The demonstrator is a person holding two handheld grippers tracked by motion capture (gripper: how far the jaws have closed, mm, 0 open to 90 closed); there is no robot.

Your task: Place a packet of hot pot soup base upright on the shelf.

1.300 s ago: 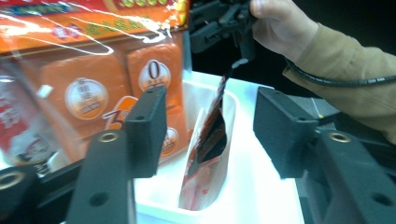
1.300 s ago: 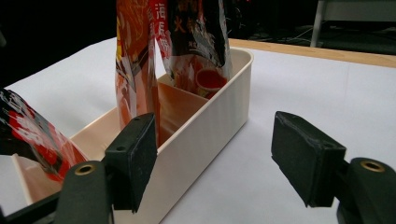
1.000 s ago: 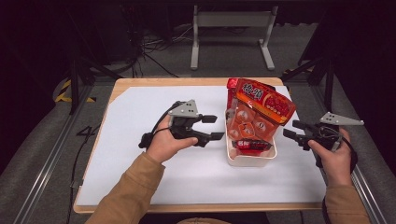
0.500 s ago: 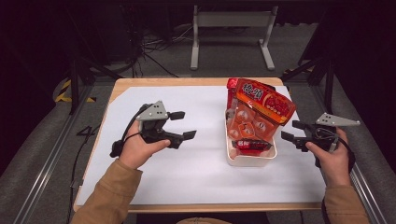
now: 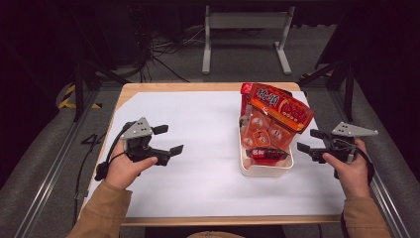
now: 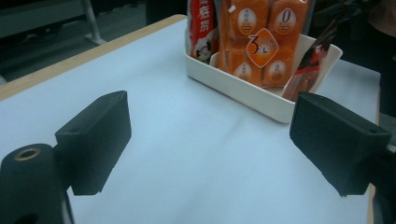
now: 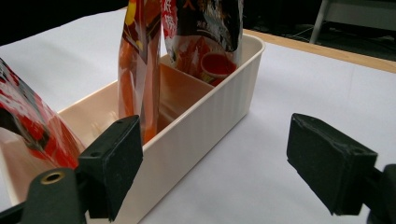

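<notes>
A cream plastic bin (image 5: 267, 171) stands right of the table's middle, packed with snack bags. A large red-orange bag (image 5: 280, 106) leans across the top, an orange packet (image 5: 260, 130) stands under it, and a dark red packet (image 5: 265, 154) lies at the front. My left gripper (image 5: 168, 140) hovers over the white sheet well left of the bin, open and empty; its jaws have just been opening. In the left gripper view the bin (image 6: 243, 88) lies ahead beyond the spread jaws. My right gripper (image 5: 310, 141) sits just right of the bin, open, its jaws also just opened, nothing held. The bin wall (image 7: 205, 126) is close ahead.
A white sheet (image 5: 198, 124) covers the wooden table (image 5: 173, 87), with open room left of and in front of the bin. A metal stand (image 5: 245, 29) is on the floor beyond the far edge. Rails run along both sides of the table.
My left hand has drawn back leftward from beside the bin and sunk a little, its jaws spreading. The right hand stayed put while its jaws widened.
</notes>
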